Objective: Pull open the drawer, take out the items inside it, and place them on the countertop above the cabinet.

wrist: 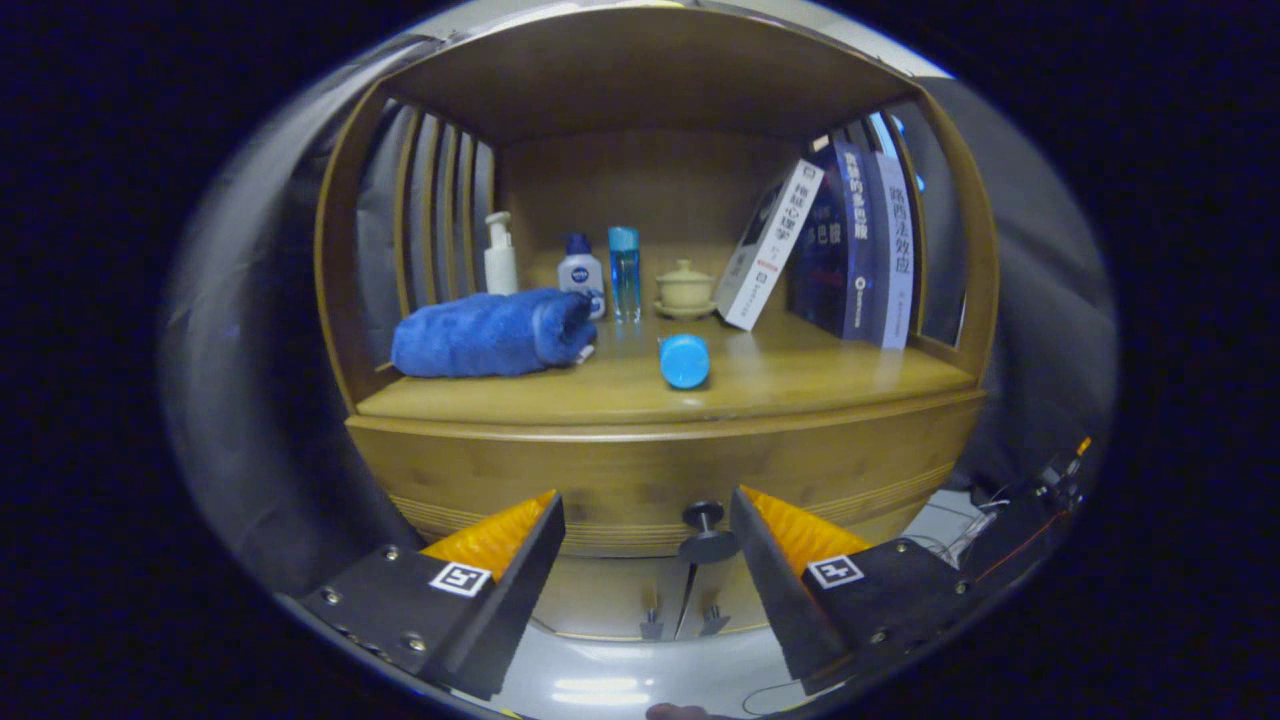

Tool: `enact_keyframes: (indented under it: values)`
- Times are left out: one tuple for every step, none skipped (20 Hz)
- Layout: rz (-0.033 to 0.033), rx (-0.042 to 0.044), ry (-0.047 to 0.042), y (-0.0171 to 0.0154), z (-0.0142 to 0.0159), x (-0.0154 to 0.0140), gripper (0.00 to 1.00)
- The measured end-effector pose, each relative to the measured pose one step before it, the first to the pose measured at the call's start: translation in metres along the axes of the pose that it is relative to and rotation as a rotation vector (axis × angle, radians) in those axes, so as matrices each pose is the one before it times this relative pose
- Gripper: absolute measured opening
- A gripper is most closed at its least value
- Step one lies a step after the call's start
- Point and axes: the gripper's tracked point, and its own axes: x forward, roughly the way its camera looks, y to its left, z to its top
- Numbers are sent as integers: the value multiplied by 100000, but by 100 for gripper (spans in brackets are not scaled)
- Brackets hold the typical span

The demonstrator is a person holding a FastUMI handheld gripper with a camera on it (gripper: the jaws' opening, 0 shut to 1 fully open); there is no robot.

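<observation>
A bamboo cabinet stands ahead with its drawer (pixel 640 480) closed below the countertop (pixel 800 385). The drawer's dark round knob (pixel 705 530) sits just ahead of my fingers, between them and a little right of the middle. My gripper (pixel 648 520) is open, with nothing between its fingers. On the countertop lie a rolled blue towel (pixel 490 333) at the left and a blue-capped bottle (pixel 685 360) on its side near the front edge.
At the back of the shelf stand a white pump bottle (pixel 500 255), a small lotion bottle (pixel 580 272), a tall blue bottle (pixel 625 272) and a lidded cup (pixel 685 290). Books (pixel 850 245) lean at the right. Two lower cabinet doors (pixel 610 600) have small handles. Cables (pixel 1000 520) lie at the right.
</observation>
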Motion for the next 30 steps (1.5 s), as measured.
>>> enact_keyframes:
  values:
    - [385,-1807,-2318,192,709,-1213,99]
    - [151,-1158,-2317,104,832,-1087,99]
    - [614,-621,-2028,273,873,-1344,99]
    - [551,-313,-2196,203,864,-1205,99]
    - [36,625,-2482,146,1002,-1242,99]
    - [792,1099,-2163,431,910,-1288,99]
    - [1197,1121,-2172,480,1062,-1278,99]
    - [1223,1752,-2269,383,1079,-1328,99]
    - [1555,2778,-3053,421,1264,-1312,99]
    - [622,1467,-3463,289,1470,-1079,99]
    - [-8,100,-3183,-121,1475,-1213,99]
    - [-614,-183,-3385,-122,1457,-1075,99]
    - [65,-185,-3104,-7,1512,-1010,99]
    - [-274,-29,-1882,-16,1180,-811,99]
    - [-514,-49,-1896,-140,986,-1029,99]
    - [-636,436,-1279,-202,876,-754,99]
    - [-157,624,-713,-532,645,-991,99]
    - [1240,93,-734,289,710,-726,99]
    - [327,-882,-346,28,454,-501,99]
    - [-315,-1246,212,-276,277,-646,99]
    - [-596,-1738,-88,-335,57,-553,99]
    - [-146,-1490,386,-215,27,-499,99]
    - [-119,-1579,-667,-214,22,-601,99]
    - [76,-1667,-2337,-285,342,-573,99]
    - [-729,-1399,-1975,-411,204,-508,99]
    - [-1170,-1980,-1721,-499,-86,-637,99]
    - [-440,-2230,-1015,-407,-320,-583,99]
    - [71,-1674,571,-96,-611,-455,99]
    - [355,-1002,865,-82,-777,-423,99]
    - [890,260,1578,114,-799,-342,99]
